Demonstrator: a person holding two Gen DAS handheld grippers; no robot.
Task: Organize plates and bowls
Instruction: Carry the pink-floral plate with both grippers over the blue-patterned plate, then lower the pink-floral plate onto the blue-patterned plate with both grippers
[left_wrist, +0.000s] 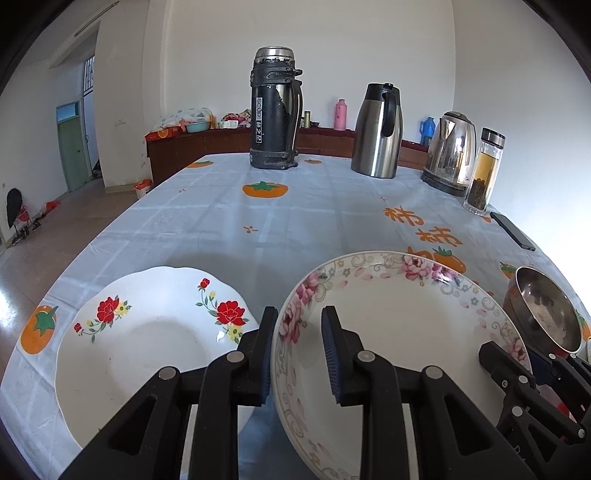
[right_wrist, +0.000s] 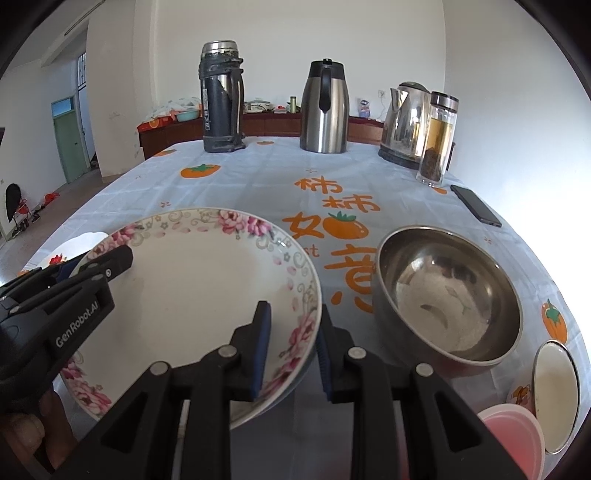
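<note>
- Pink-flowered plate (left_wrist: 399, 332): glossy round ceramic with a deep well, on the persimmon-print tablecloth (left_wrist: 258, 221).
- Left of it, a scalloped red-flowered plate (left_wrist: 147, 332); right of it, a dull steel bowl (right_wrist: 448, 295).
- Left gripper (left_wrist: 299, 354) and right gripper (right_wrist: 291, 350) each straddle the pink-flowered plate's rim, one finger inside and one outside; grip contact cannot be told.

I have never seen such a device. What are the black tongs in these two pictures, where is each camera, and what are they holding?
They are two hand-held grippers; a person carries one in each hand, and a camera on each looks along its fingers. In the left camera's picture, the left gripper straddles the left rim of the pink-flowered plate. In the right camera's picture, the right gripper straddles its right rim. A red-flowered plate and a steel bowl lie beside it on the persimmon tablecloth.
</note>
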